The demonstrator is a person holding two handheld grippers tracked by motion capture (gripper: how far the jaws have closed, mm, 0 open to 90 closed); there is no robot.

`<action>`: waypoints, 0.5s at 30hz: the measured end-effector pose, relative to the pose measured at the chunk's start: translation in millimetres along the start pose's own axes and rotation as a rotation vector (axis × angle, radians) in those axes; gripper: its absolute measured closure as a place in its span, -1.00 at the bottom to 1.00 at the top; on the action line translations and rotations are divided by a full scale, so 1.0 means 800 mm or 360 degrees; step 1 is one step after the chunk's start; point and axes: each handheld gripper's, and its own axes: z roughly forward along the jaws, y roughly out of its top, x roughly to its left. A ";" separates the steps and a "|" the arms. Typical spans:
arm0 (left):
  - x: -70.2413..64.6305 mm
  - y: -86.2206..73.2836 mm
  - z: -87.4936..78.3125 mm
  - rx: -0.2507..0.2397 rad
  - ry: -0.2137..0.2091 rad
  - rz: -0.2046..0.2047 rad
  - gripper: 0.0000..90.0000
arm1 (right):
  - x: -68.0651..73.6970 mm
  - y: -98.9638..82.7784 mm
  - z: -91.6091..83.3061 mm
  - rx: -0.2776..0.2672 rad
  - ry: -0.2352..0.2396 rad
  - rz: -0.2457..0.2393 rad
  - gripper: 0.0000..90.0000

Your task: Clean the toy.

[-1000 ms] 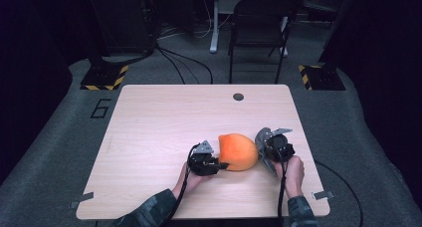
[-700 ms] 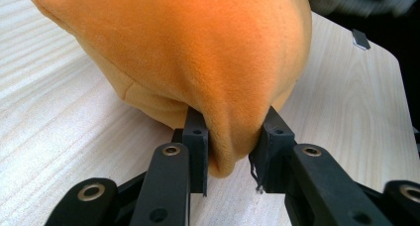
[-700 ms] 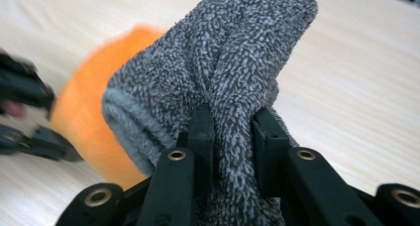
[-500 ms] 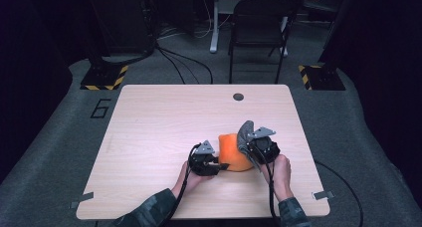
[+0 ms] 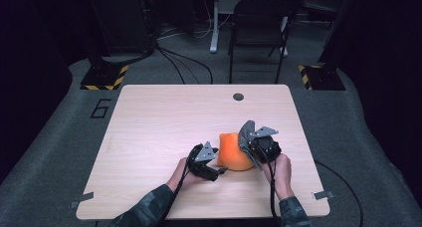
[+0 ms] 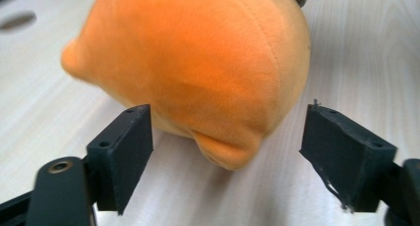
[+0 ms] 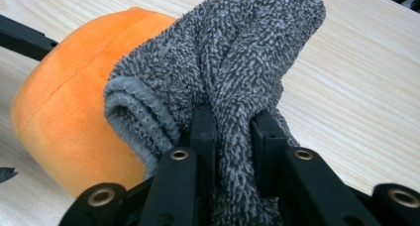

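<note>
left hand-held gripper (image 6: 228,151): jaws just opening, standing apart beside the orange plush toy (image 6: 198,67)
right hand-held gripper (image 7: 233,137): pinching the grey cloth (image 7: 237,62) against the toy
toy: resting on the counter (image 5: 164,122)

Light from above falls brightly on the desk (image 5: 149,137) while the floor and far room stay dim and grainy; the close views are evenly lit, with the near tongs and the toy's (image 6: 198,72) far edge blurred.

Soft matt orange plush toy (image 6: 198,72), smooth short nap; rough looped grey terry cloth (image 7: 237,62); pale matt wood-grain table (image 5: 164,117); matt black tool pads (image 6: 124,151)
</note>
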 end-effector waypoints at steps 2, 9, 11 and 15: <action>0.000 -0.002 0.002 -0.0001 0.0019 0.0103 -0.61 | -0.001 0.000 0.001 0.0006 0.0006 0.0010 0.67; -0.005 -0.001 0.015 0.0014 0.0127 0.0315 -0.67 | -0.002 0.000 0.003 0.0012 0.0008 0.0021 0.68; -0.004 -0.003 0.017 0.0010 0.0143 0.0340 -0.67 | -0.002 0.001 0.004 0.0016 0.0013 0.0019 0.68; -0.006 -0.005 0.020 -0.0009 0.0177 0.0387 -0.54 | -0.002 0.001 0.005 0.0009 0.0005 0.0018 0.68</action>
